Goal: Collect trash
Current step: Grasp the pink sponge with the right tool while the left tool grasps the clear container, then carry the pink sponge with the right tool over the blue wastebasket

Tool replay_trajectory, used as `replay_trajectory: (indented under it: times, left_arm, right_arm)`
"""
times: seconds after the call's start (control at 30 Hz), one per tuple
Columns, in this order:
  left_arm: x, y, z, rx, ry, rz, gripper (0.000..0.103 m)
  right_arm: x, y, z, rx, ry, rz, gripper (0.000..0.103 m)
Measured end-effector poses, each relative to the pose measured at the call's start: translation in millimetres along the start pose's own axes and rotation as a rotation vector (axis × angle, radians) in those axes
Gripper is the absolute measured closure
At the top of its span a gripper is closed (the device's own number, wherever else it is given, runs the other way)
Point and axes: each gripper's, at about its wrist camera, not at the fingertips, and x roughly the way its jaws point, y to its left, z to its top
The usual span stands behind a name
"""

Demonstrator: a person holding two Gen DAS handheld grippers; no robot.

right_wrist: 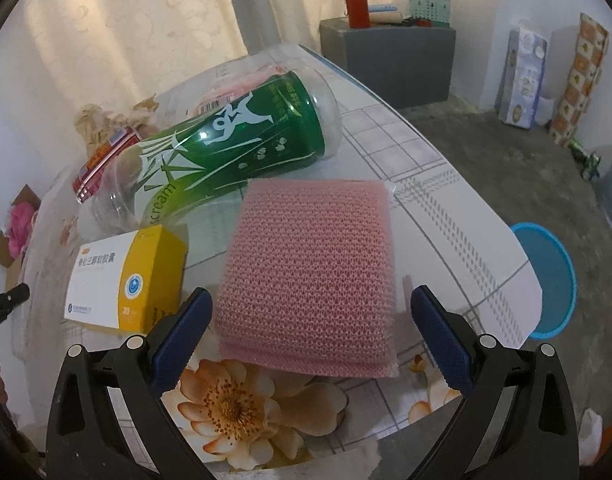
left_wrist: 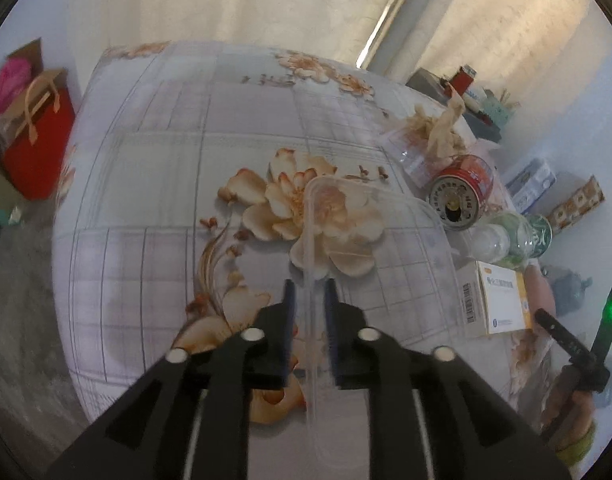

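Left claw [left_wrist: 309,292] nearly closed — right claw [right_wrist: 309,312] spread wide.

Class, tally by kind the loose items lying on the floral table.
Clear plastic container: 1
Red can: 1
Green-labelled bottle: 1
Yellow-and-white medicine box: 1
Pink mesh sponge: 1
Crumpled paper: 1
Total: 6

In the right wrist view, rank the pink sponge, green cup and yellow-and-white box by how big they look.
1. Pink sponge, though it lies nearest the camera, so this is unsure.
2. Green cup.
3. Yellow-and-white box.
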Motion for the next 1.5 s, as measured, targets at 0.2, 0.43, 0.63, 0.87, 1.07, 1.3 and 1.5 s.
replay_trajectory:
  times: [0.2,0.43,0.63,0.87,1.07,1.3,1.5]
  left_arm:
    - [4.2,-2.3,-9.8,0.014,0.0,0.048,0.086]
    - [2.5,-4.7,-15.2,0.033,-0.034,0.072,0.099]
    - [-14.1,-5.1,-20.1,0.03,-0.058,0.028,0.1]
    - [-47.7,-12.5,-31.6,0.05,-0.103,0.001,0.1]
    - [-77.2,-40.4,-30.5,0.106,-0.149,-0.064,0.1]
    - [-92.8,-117.1,-17.3,0.275,-0.203,-0.156,0.1]
    - [-75.0,-224.1,-13.1,0.488,-0.159,-0.279,0.1]
  right_arm:
    - [5.5,9.1,4.8,-0.02,-0.001,-0.046,0.02]
    - [4.8,11.6,-1.9,-0.041,-0.003,-0.072,0.025]
    - [-8.2,9.3,-9.9,-0.03,-0.018,-0.053,0.027]
    - [-31.6,-2.7,-18.0,0.02,-0.045,0.006,0.027]
    - [-54.3,-16.4,-26.9,0.06,-0.087,0.039,0.027]
    - [-85.7,-51.8,-35.7,0.149,-0.161,0.03,0.027]
    - [-108.8,-113.8,-59.0,0.284,-0.22,-0.033,0.027]
